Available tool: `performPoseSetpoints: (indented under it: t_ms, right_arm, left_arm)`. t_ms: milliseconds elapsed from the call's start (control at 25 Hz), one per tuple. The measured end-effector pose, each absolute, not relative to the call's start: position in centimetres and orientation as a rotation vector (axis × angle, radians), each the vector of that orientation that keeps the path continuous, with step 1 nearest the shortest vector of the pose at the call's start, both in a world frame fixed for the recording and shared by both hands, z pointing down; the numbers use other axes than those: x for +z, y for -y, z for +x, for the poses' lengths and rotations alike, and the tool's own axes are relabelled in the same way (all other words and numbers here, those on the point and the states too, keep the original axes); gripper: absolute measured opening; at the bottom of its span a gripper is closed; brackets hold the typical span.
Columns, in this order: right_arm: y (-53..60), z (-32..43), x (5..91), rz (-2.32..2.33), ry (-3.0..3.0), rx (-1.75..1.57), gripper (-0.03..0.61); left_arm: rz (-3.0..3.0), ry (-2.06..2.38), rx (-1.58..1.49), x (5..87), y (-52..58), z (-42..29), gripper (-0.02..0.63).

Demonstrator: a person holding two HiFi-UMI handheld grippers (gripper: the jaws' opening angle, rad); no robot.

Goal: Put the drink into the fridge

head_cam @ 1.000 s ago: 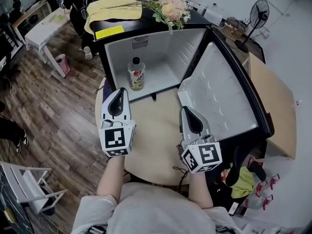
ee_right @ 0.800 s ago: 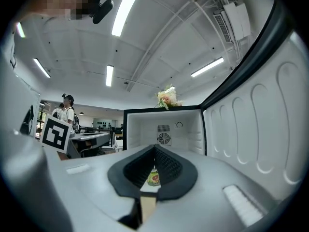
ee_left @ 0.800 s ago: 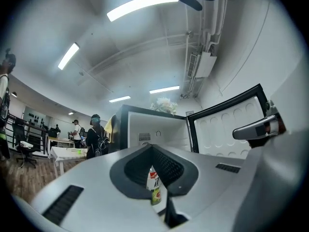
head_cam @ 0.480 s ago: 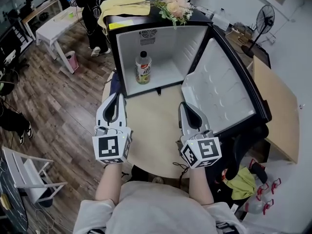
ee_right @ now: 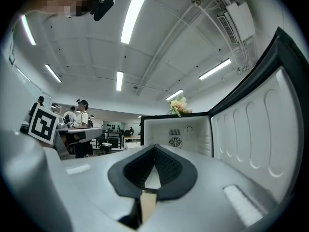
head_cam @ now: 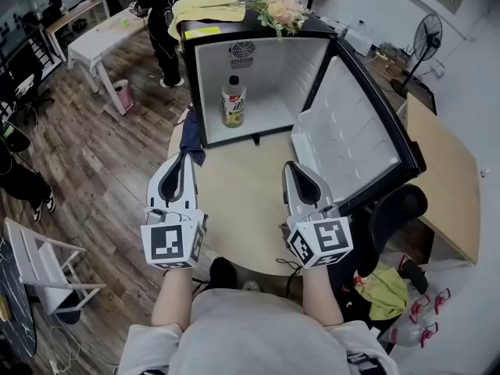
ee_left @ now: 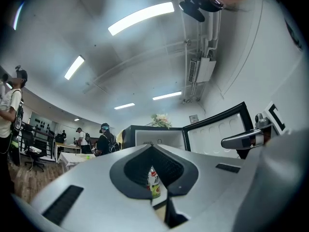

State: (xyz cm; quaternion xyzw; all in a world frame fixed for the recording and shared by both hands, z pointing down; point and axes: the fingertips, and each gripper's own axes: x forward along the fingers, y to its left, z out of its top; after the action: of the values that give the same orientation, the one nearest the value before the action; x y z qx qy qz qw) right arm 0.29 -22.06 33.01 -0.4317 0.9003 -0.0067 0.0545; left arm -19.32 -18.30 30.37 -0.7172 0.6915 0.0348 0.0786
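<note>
the drink (head_cam: 233, 101) is being held upright on the floor of the open fridge (head_cam: 273, 73), near its left wall, and the door (head_cam: 351, 143) is being left swung wide to the right. both grippers are being held over the round table (head_cam: 242, 201) in front of the fridge, well apart from the drink. the jaws of the left gripper (head_cam: 187, 157) are being pressed together on nothing. those of the right gripper (head_cam: 291, 167) are likewise being held closed and empty. flowers (head_cam: 280, 6) and a yellow cloth (head_cam: 207, 8) are being carried on the fridge top.
</note>
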Motion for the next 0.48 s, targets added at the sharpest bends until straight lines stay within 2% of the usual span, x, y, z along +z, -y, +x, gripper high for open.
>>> performPoseSetpoints:
  t_ms: [480]
  right_arm:
    - [18.3, 1.8, 32.4, -1.279, -2.739, 0.005, 0.011]
  left_arm:
    - [-2.129, -2.063, 0.144, 29.8, 13.8, -17.5, 0.009]
